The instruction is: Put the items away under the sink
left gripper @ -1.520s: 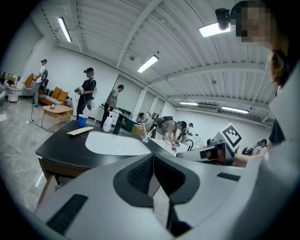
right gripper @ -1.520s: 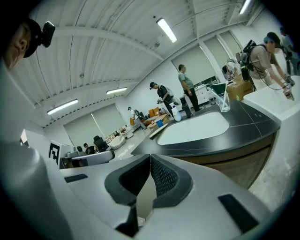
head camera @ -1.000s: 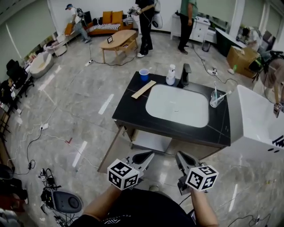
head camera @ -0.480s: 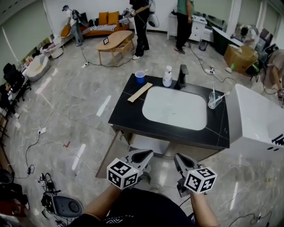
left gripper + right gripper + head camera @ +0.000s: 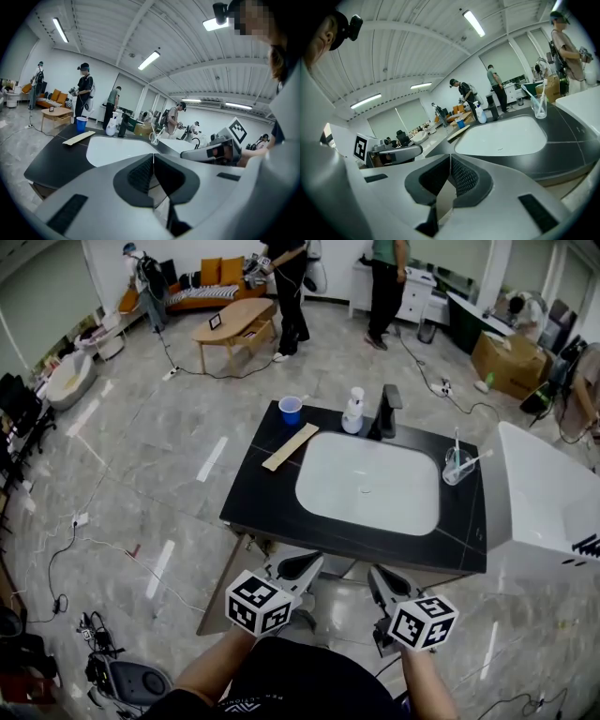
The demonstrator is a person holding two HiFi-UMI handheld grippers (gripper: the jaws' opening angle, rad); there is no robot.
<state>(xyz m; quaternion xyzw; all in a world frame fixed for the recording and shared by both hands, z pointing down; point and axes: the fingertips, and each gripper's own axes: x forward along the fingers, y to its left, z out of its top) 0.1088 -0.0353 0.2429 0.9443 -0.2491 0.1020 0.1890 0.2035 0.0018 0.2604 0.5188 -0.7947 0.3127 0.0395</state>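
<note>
A black counter point(image 5: 253, 498) with a white sink basin point(image 5: 367, 482) stands ahead of me. On it are a blue cup point(image 5: 291, 410), a wooden strip point(image 5: 290, 447), a white pump bottle point(image 5: 353, 410), a black faucet point(image 5: 386, 411) and a glass with a toothbrush point(image 5: 457, 465). The brown cabinet door point(image 5: 228, 582) under the counter hangs open at the left. My left gripper point(image 5: 314, 563) and right gripper point(image 5: 375, 573) are side by side just before the counter's front edge. Both are shut and empty, pointing at the counter. The left gripper view shows the cup point(image 5: 81, 123) and the strip point(image 5: 78, 138).
A large white tub-like unit point(image 5: 553, 493) stands against the counter's right side. A cardboard box point(image 5: 511, 367) and a low wooden table point(image 5: 234, 324) sit farther back among several people. Cables and a grey device point(image 5: 127, 676) lie on the floor at the left.
Both grippers and my head have come closer to the sink counter, which now sits nearer in the head view. The jaws have stayed shut.
</note>
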